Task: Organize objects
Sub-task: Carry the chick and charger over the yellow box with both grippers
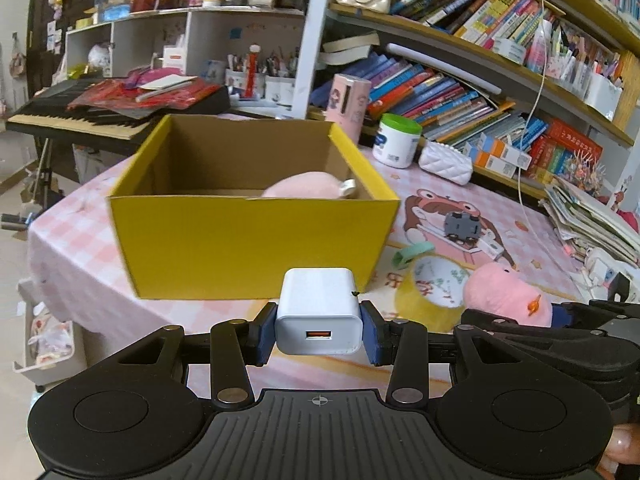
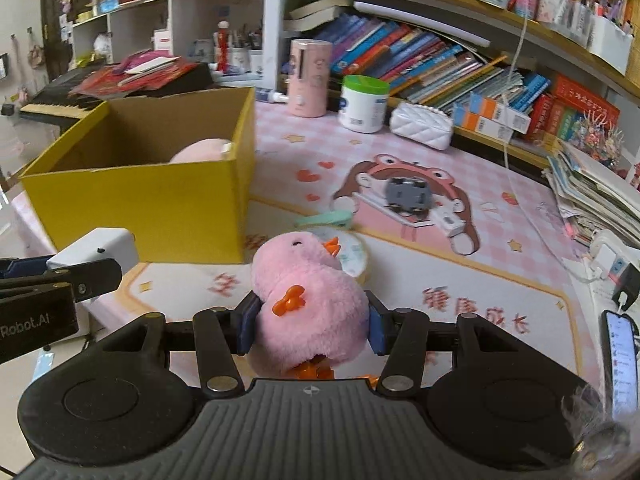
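My left gripper (image 1: 319, 330) is shut on a white USB charger (image 1: 318, 312), held above the table just in front of the yellow cardboard box (image 1: 248, 240). The charger also shows in the right wrist view (image 2: 98, 250). My right gripper (image 2: 310, 322) is shut on a pink plush duck (image 2: 308, 300) with orange beak and feet, held to the right of the box (image 2: 136, 208). The duck also shows in the left wrist view (image 1: 506, 294). A pink plush toy (image 1: 304, 186) lies inside the box.
On the pink tablecloth (image 2: 440, 272) lie a yellow tape roll (image 1: 430, 288), a mint clip (image 2: 326, 220), a grey toy car (image 2: 408, 194), a white quilted purse (image 2: 422, 126), a white jar (image 2: 364, 104) and a pink tube (image 2: 310, 78). A phone (image 2: 622, 364) lies at right. Bookshelves stand behind.
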Demonstrator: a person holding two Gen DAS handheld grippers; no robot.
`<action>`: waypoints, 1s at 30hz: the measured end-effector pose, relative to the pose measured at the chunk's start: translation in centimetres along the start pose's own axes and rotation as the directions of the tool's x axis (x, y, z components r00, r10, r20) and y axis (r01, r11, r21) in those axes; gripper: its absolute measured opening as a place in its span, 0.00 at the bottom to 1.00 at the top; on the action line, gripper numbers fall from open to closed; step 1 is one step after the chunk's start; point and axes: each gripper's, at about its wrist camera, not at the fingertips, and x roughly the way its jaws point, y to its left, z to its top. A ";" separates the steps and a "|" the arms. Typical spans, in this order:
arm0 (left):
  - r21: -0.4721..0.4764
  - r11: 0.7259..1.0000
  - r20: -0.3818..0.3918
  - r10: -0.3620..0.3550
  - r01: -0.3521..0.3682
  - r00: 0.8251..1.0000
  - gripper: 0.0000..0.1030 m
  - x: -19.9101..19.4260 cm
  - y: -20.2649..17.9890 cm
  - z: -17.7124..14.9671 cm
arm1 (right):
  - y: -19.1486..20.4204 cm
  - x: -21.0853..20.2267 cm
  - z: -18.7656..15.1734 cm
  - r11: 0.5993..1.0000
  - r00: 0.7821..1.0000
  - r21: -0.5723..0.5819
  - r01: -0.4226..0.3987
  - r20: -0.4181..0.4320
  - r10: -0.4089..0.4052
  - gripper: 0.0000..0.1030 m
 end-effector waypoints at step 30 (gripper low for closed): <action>-0.029 0.998 0.039 0.064 -0.062 0.997 0.40 -6.3 9.8 -2.4 | 11.4 -2.7 -2.5 0.995 0.996 -0.037 -0.092 -0.021 0.091 0.48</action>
